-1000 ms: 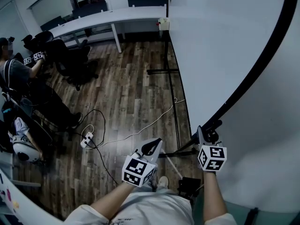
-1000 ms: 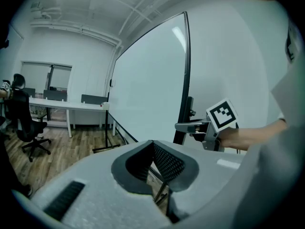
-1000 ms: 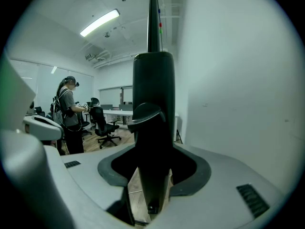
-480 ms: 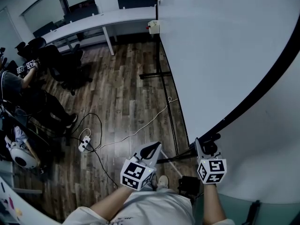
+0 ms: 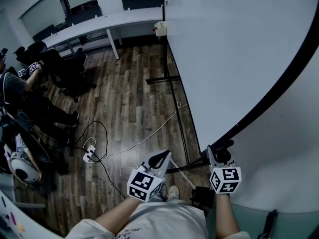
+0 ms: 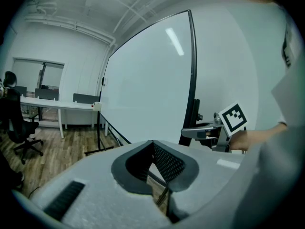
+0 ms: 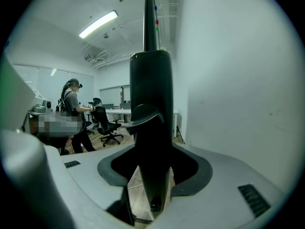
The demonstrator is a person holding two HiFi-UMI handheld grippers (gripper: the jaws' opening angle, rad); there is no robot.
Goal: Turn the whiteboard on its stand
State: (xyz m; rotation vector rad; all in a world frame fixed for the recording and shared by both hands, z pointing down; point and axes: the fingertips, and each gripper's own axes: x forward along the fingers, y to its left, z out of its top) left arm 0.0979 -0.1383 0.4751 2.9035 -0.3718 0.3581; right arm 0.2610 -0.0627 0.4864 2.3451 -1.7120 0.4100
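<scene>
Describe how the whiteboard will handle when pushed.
The whiteboard is a broad flat panel, so probably stiff but heavy, swinging slowly. The right claw grips only its black frame at one edge, so it may twist. The stand's foot could catch the floor cable.

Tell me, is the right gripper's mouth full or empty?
Full. The right gripper has its jaws clamped on the black whiteboard frame, which fills the gap between them.
</scene>
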